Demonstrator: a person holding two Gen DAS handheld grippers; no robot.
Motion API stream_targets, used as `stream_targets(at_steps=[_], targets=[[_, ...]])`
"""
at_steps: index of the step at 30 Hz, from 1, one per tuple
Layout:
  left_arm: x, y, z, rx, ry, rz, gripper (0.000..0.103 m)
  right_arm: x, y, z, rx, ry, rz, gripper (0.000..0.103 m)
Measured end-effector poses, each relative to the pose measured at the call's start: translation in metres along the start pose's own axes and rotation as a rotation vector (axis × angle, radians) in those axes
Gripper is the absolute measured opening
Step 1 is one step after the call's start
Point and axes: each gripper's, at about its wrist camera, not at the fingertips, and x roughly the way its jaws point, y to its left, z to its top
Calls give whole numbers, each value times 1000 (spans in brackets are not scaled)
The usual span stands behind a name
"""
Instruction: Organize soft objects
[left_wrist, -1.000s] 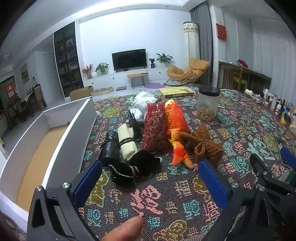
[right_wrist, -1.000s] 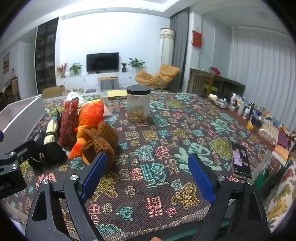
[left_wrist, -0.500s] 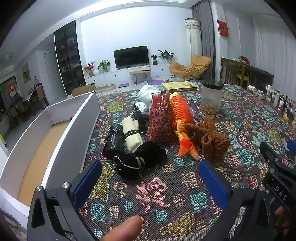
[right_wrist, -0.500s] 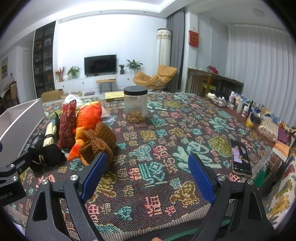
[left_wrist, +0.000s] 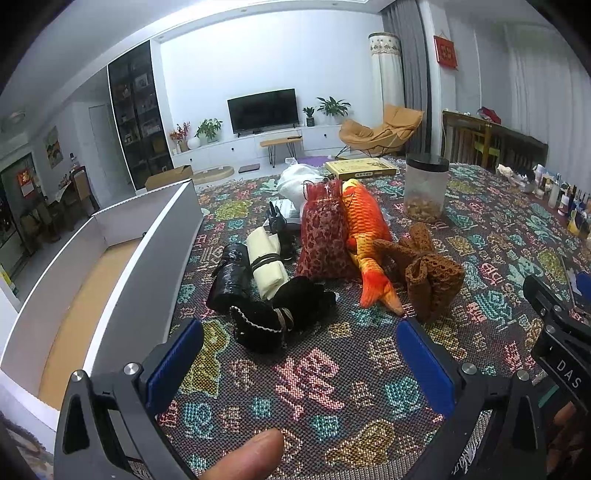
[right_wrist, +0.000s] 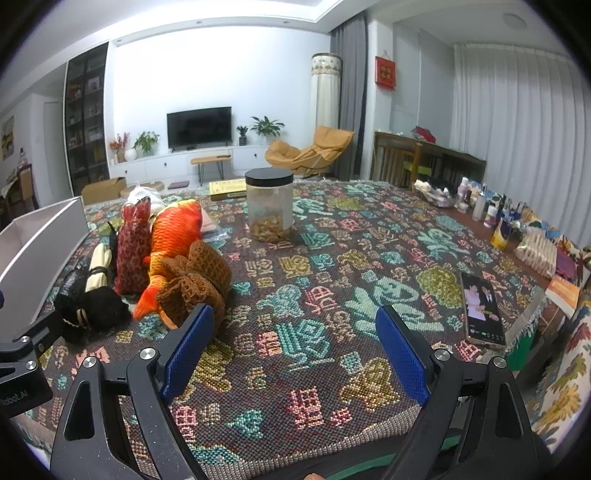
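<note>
My left fingers (left_wrist: 295, 354) are spread wide and empty above the patterned desk (left_wrist: 369, 387), and my right fingers (right_wrist: 295, 343) likewise. The soft things lie just ahead: black pouch (left_wrist: 280, 314) nearest. I should lower squarely over it, then squeeze gently.

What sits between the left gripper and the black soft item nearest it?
Nothing visible: only bare patterned cloth lies between the open left gripper and the black soft item. The white box stands to the left, beside the path.
</note>
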Motion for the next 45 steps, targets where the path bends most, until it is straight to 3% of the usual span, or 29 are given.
stream_targets(at_steps=[20,45], targets=[[4,1,-4,-3,16,-2,103,1,0,0,2,1,1,91],[26,5,-13,0,120,-4,103,4,2,-5,-3,12,-2,91]])
